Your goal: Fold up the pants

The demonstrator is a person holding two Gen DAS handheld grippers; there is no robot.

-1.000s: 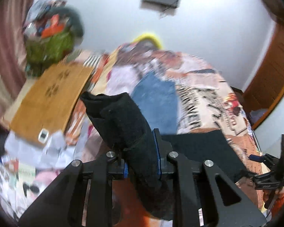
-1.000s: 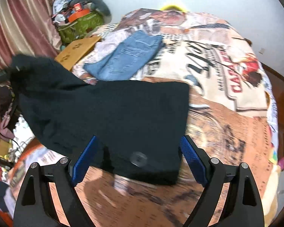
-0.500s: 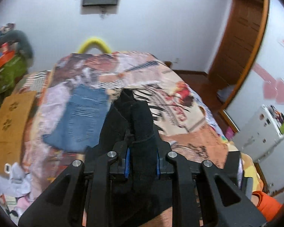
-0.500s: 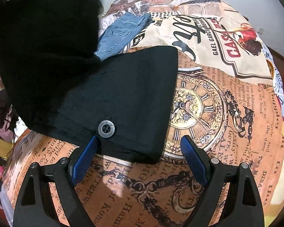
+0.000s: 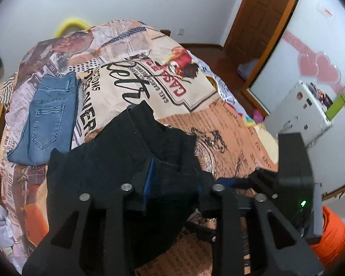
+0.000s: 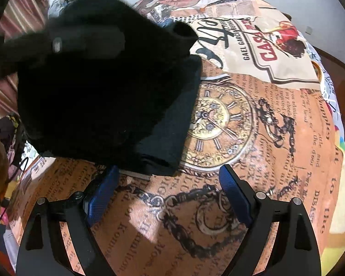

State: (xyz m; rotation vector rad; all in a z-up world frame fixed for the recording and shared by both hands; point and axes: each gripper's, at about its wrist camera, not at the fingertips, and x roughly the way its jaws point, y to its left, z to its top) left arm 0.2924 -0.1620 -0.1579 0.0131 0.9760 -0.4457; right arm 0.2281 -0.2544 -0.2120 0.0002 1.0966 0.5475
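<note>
The black pants [image 5: 117, 161] lie partly folded on a bed with a printed newspaper-style cover [image 5: 218, 124]. My left gripper [image 5: 172, 184] is shut on a bunched edge of the pants and holds it over the lower layer. In the right wrist view the lifted black cloth [image 6: 99, 87] hangs over the flat part at the left. My right gripper [image 6: 170, 184] is open and empty, just in front of the pants' near edge. It also shows in the left wrist view [image 5: 287, 174] at the right.
Folded blue jeans [image 5: 48, 119] lie on the bed's far left. A yellow ring [image 5: 69, 25] sits behind the bed. A wooden door [image 5: 260, 18] and a white appliance [image 5: 303, 110] stand at the right. Striped curtains [image 6: 18, 13] hang at the left.
My left gripper has carried the held edge of the black pants over to the right, across the flat layer. The right gripper stays open near the front edge.
</note>
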